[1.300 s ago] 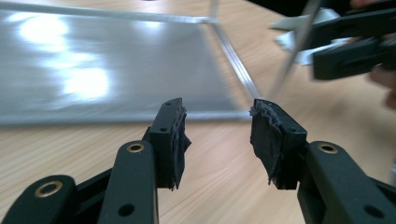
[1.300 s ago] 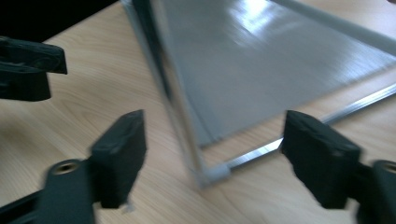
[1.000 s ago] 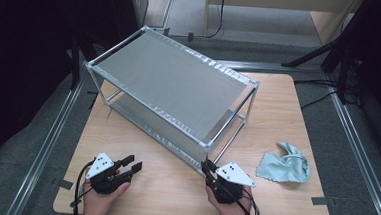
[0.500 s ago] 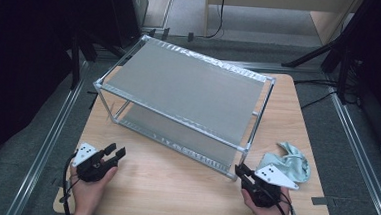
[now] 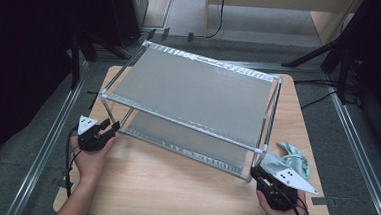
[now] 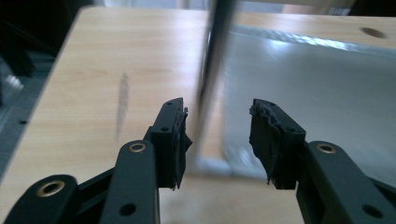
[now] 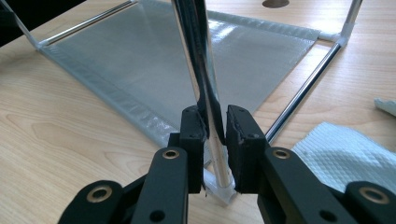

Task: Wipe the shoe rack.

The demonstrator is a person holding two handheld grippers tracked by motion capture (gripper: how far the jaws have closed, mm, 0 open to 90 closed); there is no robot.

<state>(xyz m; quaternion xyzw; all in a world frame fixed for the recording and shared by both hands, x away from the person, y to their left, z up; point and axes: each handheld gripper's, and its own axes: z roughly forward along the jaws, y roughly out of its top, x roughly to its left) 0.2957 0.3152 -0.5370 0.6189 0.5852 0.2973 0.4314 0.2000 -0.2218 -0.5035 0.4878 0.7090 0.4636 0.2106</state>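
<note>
A two-tier rack (image 5: 194, 95) stood on the bench (image 5: 173, 186), set at a slant and reaching from the far left corner toward the near right one. It was built of thin shiny metal rods joined at the corners by pale plastic fittings, with a flat sheet of grey woven mesh stretched across each tier — nothing lay on either sheet. The bench was pale wood with a fine grain and rounded corners.

The right gripper (image 7: 215, 126) was clamped on the rack's near right upright rod (image 7: 205, 88), its black jaws pressed against the chrome just above the plastic foot. In the high view that gripper (image 5: 257, 172) sat at the rack's near right corner, close to the bench's near edge.

The left gripper (image 6: 217, 140) stood about half open, holding nothing; its jaws had just narrowed a little, and a blurred upright rod (image 6: 212, 79) of the rack rose beyond the gap between its worn pads. From above it (image 5: 113, 128) lay at the rack's near left corner.

A crumpled pale green cloth (image 5: 290, 161) — soft, with a quilted texture — lay near the bench's right edge, just beside the right gripper.
</note>
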